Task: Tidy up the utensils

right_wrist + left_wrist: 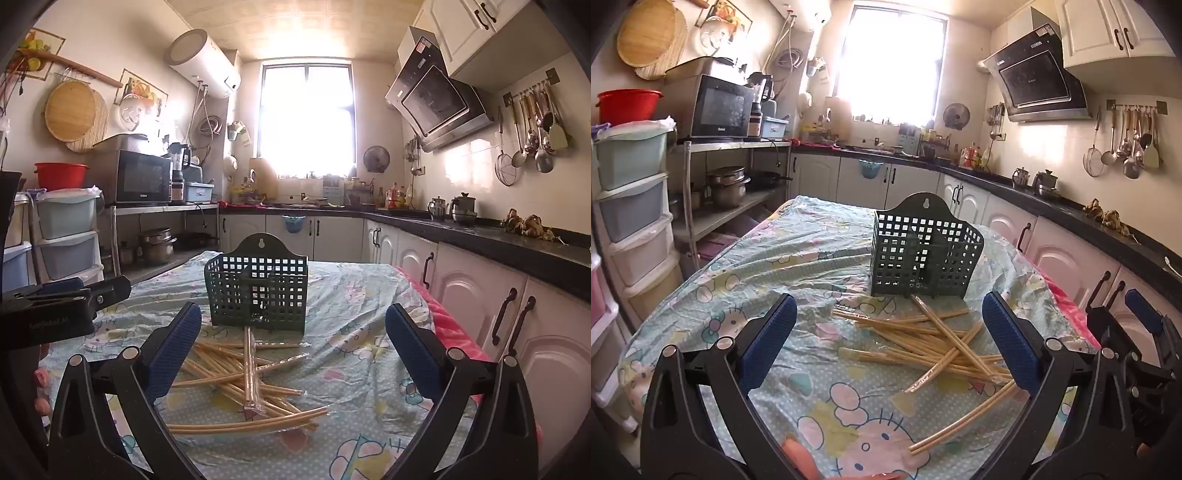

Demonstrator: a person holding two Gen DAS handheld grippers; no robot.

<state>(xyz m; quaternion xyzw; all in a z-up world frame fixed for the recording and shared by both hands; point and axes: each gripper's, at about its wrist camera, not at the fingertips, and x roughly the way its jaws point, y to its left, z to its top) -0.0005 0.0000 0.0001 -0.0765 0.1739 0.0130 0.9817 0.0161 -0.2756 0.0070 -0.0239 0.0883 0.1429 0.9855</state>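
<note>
A basket [925,251] stands upright at the centre of the frame on a cloth-covered table [798,254], with a loose heap of chopsticks [934,343] lying crossed on the cloth just in front of it, toward the lower right. A microwave [720,109] sits on a shelf at upper left, above pots [727,184]. A counter [1052,201] runs along the right side, ladles [1126,144] hanging on the wall above it.

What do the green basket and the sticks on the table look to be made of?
Basket: likely moulded plastic, matte dark green, with a uniform square grid and a hanging hole. Sticks: probably bamboo or wood chopsticks, pale tan; some seem wrapped in clear glossy film.
</note>
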